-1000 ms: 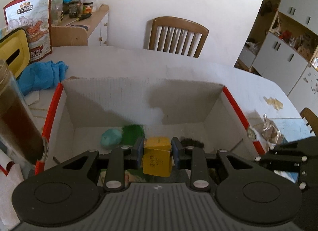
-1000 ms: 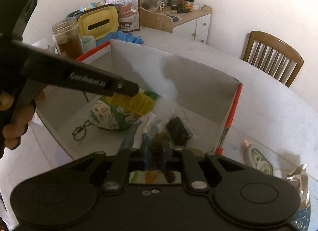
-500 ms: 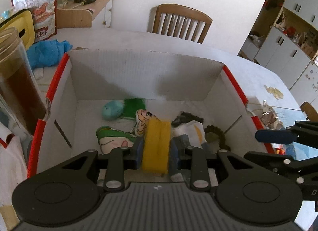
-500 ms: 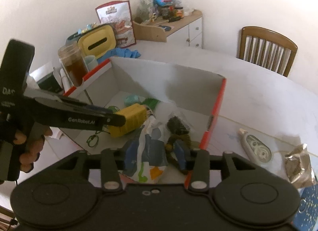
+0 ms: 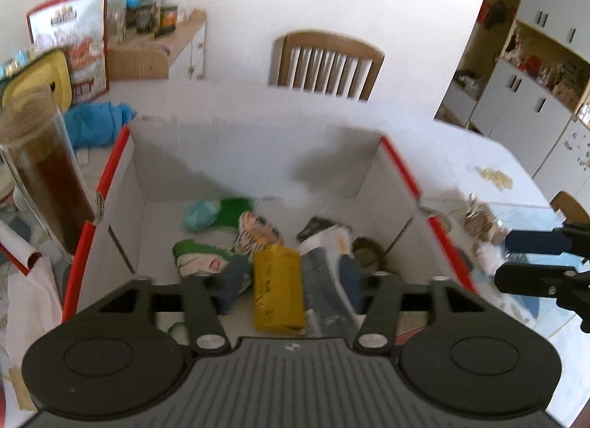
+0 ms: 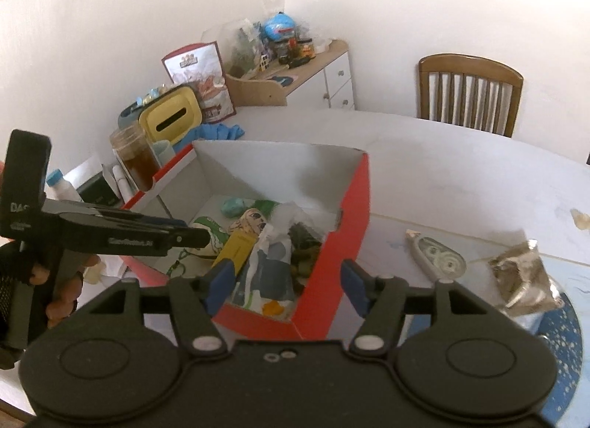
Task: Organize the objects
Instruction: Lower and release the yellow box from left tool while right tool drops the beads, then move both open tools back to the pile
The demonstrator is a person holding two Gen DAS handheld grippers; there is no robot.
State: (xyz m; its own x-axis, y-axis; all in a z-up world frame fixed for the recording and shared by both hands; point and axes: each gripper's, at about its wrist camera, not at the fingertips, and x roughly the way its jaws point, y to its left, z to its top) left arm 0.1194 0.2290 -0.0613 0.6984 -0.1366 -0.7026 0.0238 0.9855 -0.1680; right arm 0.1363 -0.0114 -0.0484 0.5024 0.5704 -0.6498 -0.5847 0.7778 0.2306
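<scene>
The left gripper (image 5: 291, 284) has its blue-padded fingers (image 5: 232, 286) spread, having just been opening; the yellow box (image 5: 278, 288) appears between them but touches neither pad, lying loose in the cardboard box (image 5: 254, 155) below. The right gripper (image 6: 285, 282) likewise has its fingers (image 6: 354, 288) spread apart after just opening, pinching nothing, and it hangs above the near red corner of that box. Around the yellow box lie a white printed bag (image 5: 324, 280), a striped figure pouch (image 5: 258, 230), a green-and-white pouch (image 5: 199, 258), a teal lump (image 5: 201, 216) and a dark tangle (image 6: 304, 243), all inside the box. Outward on the worktop (image 6: 461, 170), to the box's right, rest a correction tape dispenser (image 6: 435, 254) and a crumpled foil wrapper (image 6: 523, 280). On its left stand a jar of brown liquid (image 5: 48, 177), a blue cloth (image 5: 97, 122) and a yellow-lidded container (image 6: 173, 118). A wooden chair (image 5: 326, 63) stands beyond the worktop's far edge.
</scene>
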